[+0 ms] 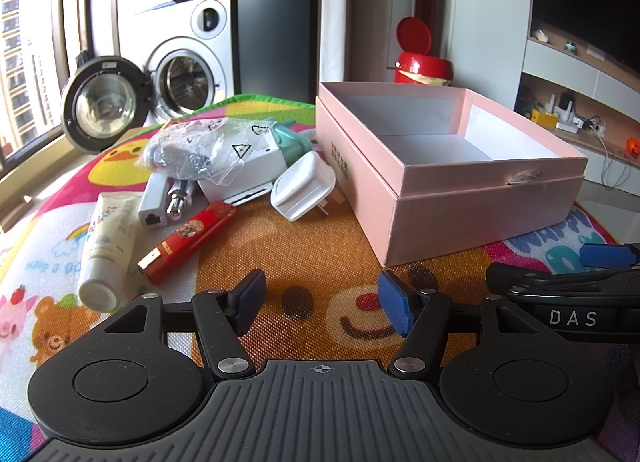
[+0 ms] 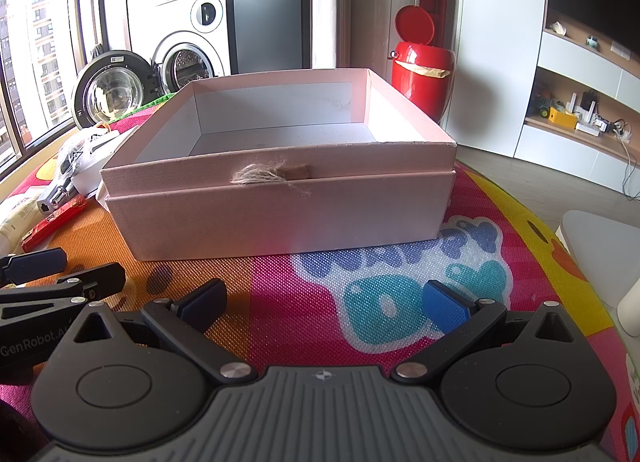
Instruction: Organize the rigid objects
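Observation:
An open pink box [image 1: 472,198] [image 2: 280,214] stands empty on the colourful mat. Left of it lies a pile: a white plug adapter [image 1: 302,186], a red lighter-like stick [image 1: 186,240] [image 2: 52,222], a white tube [image 1: 106,246], a white network adapter [image 1: 154,200], a shiny metal piece [image 1: 180,198], a white box [image 1: 244,166], a clear plastic bag [image 1: 200,146] and a teal item [image 1: 290,138]. My left gripper [image 1: 322,300] is open and empty, low over the mat in front of the pile. My right gripper [image 2: 324,302] is open and empty in front of the box.
The mat [image 1: 320,246] covers a round table. Beyond it stand a washing machine with its door open [image 1: 180,74], a red bin [image 1: 422,62] [image 2: 422,62] and shelves [image 2: 580,114] on the right. The right gripper shows at the left view's right edge [image 1: 580,286].

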`<state>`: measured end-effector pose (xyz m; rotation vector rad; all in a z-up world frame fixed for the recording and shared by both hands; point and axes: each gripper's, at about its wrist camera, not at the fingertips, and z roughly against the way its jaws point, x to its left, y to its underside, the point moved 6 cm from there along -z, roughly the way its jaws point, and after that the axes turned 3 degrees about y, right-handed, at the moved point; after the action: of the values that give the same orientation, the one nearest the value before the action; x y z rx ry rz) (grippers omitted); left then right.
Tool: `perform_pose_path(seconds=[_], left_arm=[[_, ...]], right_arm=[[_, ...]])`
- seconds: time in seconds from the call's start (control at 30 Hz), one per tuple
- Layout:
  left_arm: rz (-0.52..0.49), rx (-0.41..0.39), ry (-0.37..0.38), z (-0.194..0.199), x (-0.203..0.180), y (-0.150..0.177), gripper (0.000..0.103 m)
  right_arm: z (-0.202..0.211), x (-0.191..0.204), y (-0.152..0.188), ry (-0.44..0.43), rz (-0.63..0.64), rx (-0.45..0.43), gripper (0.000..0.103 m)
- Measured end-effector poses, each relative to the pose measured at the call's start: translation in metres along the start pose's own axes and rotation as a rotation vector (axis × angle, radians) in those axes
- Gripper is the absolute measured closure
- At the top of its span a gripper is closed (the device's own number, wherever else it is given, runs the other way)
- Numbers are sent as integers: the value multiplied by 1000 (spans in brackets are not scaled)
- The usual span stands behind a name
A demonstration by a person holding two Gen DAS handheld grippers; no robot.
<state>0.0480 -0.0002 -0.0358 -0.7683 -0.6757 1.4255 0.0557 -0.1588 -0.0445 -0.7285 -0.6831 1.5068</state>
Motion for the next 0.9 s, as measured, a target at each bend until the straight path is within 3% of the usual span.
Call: perform_pose_path(seconds=[0.9], left_arm=[[-3, 1, -2, 0, 0, 0, 36]], right_arm=[[-2, -1, 5, 0, 1, -1, 0]])
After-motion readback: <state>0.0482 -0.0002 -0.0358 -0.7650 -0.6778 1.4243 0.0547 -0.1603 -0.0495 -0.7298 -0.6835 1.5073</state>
